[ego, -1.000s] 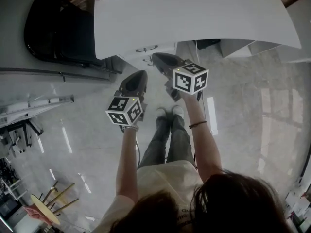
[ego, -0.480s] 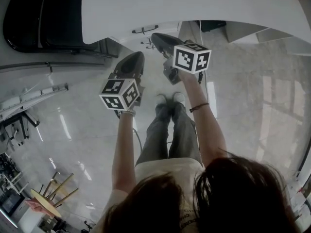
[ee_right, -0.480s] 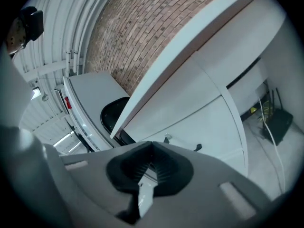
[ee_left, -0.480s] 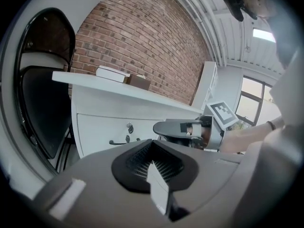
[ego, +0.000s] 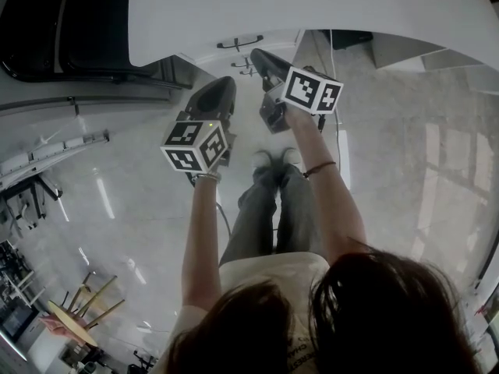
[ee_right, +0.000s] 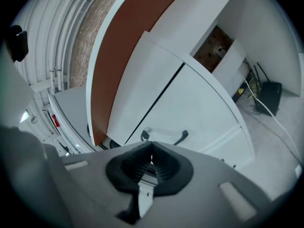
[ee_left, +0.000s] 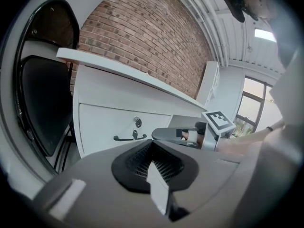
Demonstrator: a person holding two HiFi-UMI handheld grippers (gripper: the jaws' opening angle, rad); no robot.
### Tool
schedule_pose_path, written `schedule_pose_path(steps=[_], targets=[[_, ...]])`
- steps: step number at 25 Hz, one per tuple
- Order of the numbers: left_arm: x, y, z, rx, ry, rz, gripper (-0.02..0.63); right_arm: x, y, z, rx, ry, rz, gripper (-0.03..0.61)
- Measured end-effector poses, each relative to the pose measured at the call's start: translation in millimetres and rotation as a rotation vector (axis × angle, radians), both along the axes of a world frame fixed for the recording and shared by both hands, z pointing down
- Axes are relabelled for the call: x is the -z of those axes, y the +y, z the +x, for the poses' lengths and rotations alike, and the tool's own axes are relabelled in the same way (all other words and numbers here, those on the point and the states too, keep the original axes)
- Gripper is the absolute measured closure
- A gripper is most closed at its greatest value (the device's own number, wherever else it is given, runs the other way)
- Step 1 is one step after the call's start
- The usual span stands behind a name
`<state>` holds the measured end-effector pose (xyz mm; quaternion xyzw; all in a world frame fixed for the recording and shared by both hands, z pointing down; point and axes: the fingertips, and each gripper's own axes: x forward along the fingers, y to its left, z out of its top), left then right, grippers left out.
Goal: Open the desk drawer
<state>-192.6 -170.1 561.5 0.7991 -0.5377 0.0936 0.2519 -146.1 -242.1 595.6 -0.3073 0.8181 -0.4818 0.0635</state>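
Glossy floor point(ego: 117, 209) is seen across most of the head view. White desk point(ego: 312, 6) is cut off at the top edge, and its top hides nearly all of the cabinet below. Black chair point(ego: 70, 22) is tucked at the desk's left, partly cropped. The drawer point(ee_left: 104, 122) is shown shut in the left gripper view, front flush, under the desk top, with a dark handle point(ee_left: 129, 137) and a small lock point(ee_left: 137, 122) just above it. From the head view only two handles are made out under the desk edge; the upper one point(ego: 239, 43) is clear and the lower is partly covered by the right gripper point(ego: 259, 57).

Right gripper is held just in front of the drawer, jaws closed together, nothing between them. In its own view the handle's middle is hidden behind the jaw tips and only its ends point(ee_right: 182, 137) are seen; contact cannot be told.

Left gripper point(ego: 222, 88) is held lower and to the left, apart from the desk, jaws pressed together and empty.

A dark box with cables point(ee_right: 268, 96) is glimpsed on the floor, blurred.
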Motion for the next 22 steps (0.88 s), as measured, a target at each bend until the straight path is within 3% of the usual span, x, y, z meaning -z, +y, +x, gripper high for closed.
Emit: schedule_pose_path(steps=[22], targets=[[-41,-28,-19,0.022,0.029,-0.027,0.614,-64,-40,-19,-0.112,-0.131,-0.198,0.469]])
